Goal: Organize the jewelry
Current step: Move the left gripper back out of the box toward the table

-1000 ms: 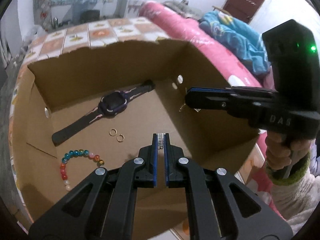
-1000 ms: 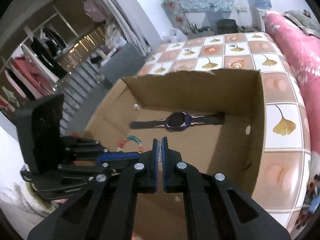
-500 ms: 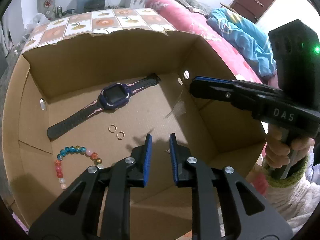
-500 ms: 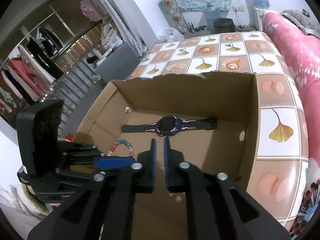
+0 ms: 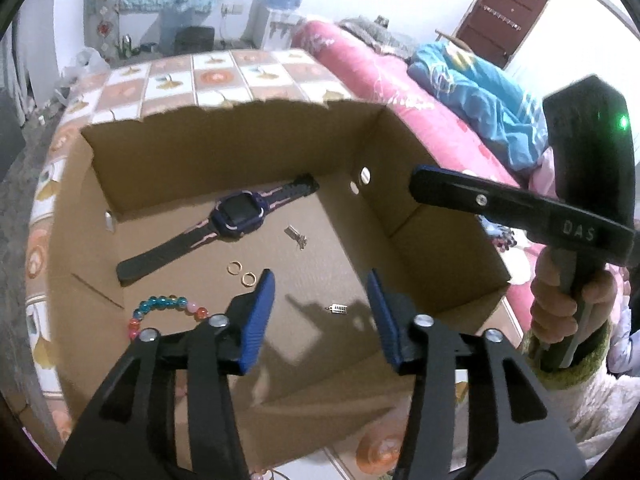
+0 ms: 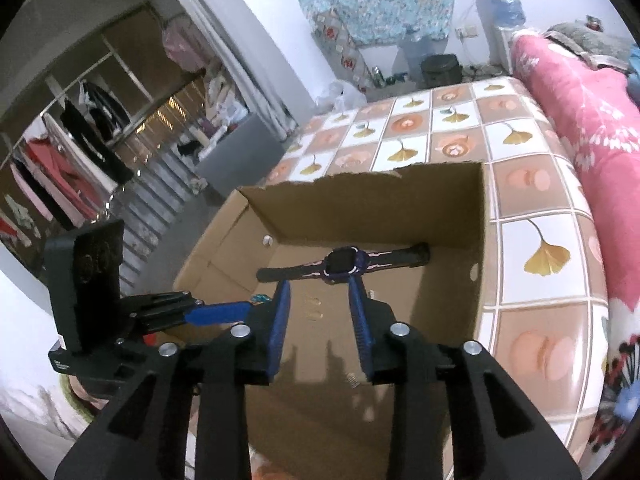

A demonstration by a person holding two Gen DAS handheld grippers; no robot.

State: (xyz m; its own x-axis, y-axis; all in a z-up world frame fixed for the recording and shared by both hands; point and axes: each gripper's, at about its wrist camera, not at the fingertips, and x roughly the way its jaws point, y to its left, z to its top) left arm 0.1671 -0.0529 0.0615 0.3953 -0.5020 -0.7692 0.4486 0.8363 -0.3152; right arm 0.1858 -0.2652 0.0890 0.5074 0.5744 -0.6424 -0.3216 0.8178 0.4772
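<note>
Left wrist: both grippers opened, earrings (image 5: 338, 308) dropped in box (image 5: 224, 148)

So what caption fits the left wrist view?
Open left hand-held gripper above a cardboard box holding a watch, bead bracelet and small earrings.

A tiled, ginkgo-patterned surface (image 6: 460, 136) beside pink bedding (image 6: 580, 112), a water dispenser (image 5: 285, 8) against white walls, a brown door (image 5: 502, 26), and what appears to be hanging clothes (image 6: 60, 168).

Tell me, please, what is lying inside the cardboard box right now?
Inside the cardboard box: a purple watch, two gold rings, a beaded bracelet and two small silver earrings. The left claw covers the near floor.
</note>
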